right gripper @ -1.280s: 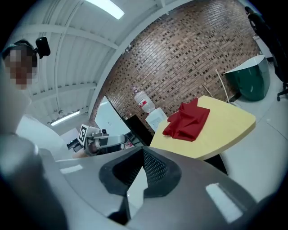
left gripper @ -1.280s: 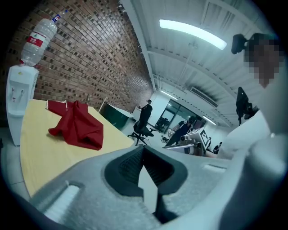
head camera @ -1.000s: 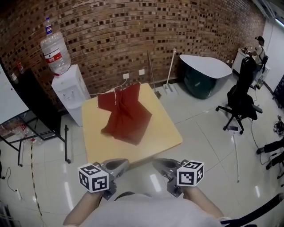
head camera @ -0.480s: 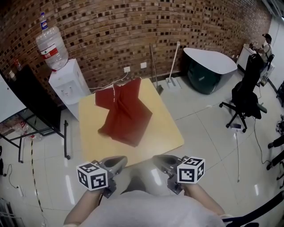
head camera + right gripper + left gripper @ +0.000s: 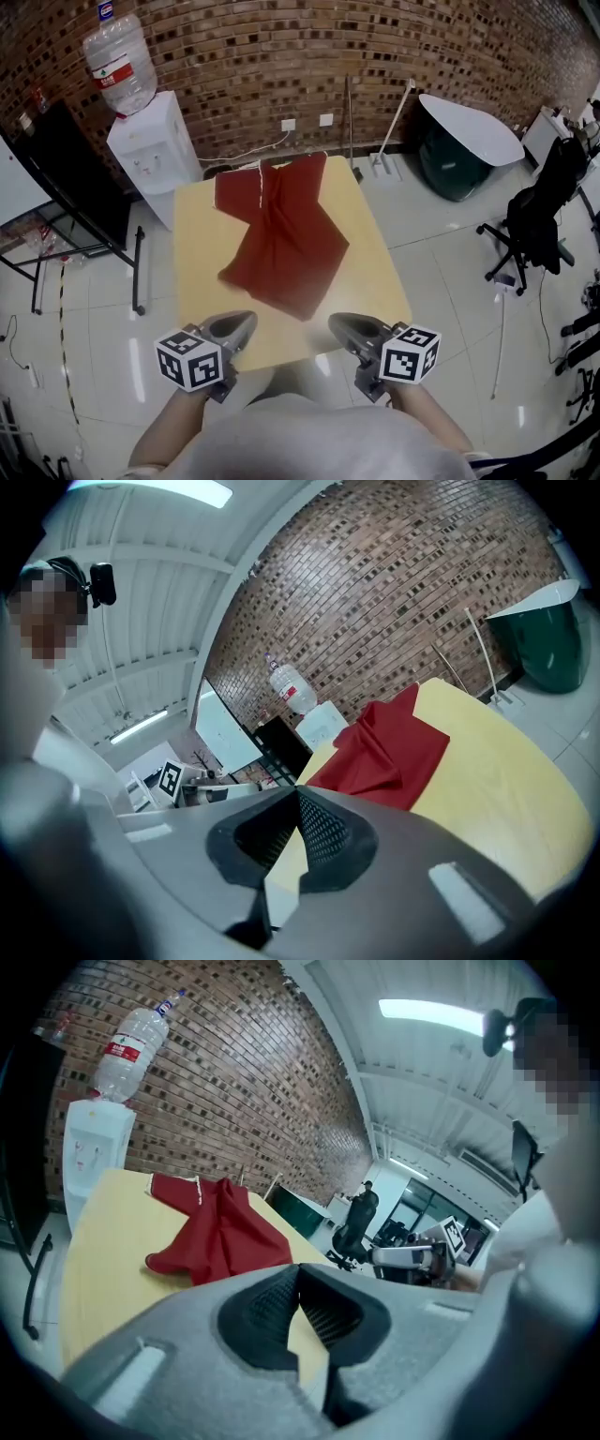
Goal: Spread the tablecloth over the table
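The red tablecloth [image 5: 286, 239] lies in a crumpled heap on the yellow table [image 5: 199, 281]. Its long way runs from the far edge toward the near edge, leaning a little to the right. Its top end sits right at the far edge.

Both grippers hang at the near edge. The left gripper [image 5: 240, 324] and the right gripper [image 5: 338, 324] are each squeezed tight with nothing inside. The cloth lies straight ahead, between the two. Its near tip looks a bit closer to the right one.

Bare table shows on both sides of the cloth, with more on the left side. To grab the cloth, the jaws must open first.
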Available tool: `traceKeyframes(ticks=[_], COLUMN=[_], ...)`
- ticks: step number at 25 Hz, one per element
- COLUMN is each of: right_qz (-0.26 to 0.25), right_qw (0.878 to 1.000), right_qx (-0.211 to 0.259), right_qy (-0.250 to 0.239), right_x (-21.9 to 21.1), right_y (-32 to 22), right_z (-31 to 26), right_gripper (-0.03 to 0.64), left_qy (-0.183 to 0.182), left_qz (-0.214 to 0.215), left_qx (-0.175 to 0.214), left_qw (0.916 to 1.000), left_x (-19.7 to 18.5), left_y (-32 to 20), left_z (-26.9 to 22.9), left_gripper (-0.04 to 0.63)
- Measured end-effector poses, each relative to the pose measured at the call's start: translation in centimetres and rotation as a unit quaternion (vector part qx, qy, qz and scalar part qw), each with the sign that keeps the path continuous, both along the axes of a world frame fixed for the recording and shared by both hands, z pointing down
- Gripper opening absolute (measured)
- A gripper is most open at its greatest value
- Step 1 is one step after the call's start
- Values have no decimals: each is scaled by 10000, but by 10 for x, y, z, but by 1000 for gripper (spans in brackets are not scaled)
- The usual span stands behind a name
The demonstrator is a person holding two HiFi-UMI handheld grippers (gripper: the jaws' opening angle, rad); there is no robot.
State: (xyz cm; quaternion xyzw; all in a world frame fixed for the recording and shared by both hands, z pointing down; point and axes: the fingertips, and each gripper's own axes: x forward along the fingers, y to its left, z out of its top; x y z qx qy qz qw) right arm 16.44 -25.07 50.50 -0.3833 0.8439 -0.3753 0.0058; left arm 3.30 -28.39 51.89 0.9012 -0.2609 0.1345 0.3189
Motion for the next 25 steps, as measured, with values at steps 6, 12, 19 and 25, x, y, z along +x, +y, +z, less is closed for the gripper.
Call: traceKeyframes(ticks=[6,12,19,25], right_qz=[110,465,347,182], right_qw=[9990,9938,9889,9857], right_qx=[-409,-978,-1344,-1550], right_qy=[106,253,523,635], right_x=[4,20,18,7], right_y=[-61,-108,-130,-144], right_z=[39,87,124,138], right_gripper=[48,189,238,245], left_qy=[-74,1,115,360], left_qz=[-437,-732,-520,-673], left_qx=[-613,-1532,-1957,-2236], left_qw=[9971,9855,9792,9717], left_x=[-32,-51,-35,-34], left_y=[-60,-90,-99,-116], left_z=[47,98,119,126], left_gripper=[139,253,290,288])
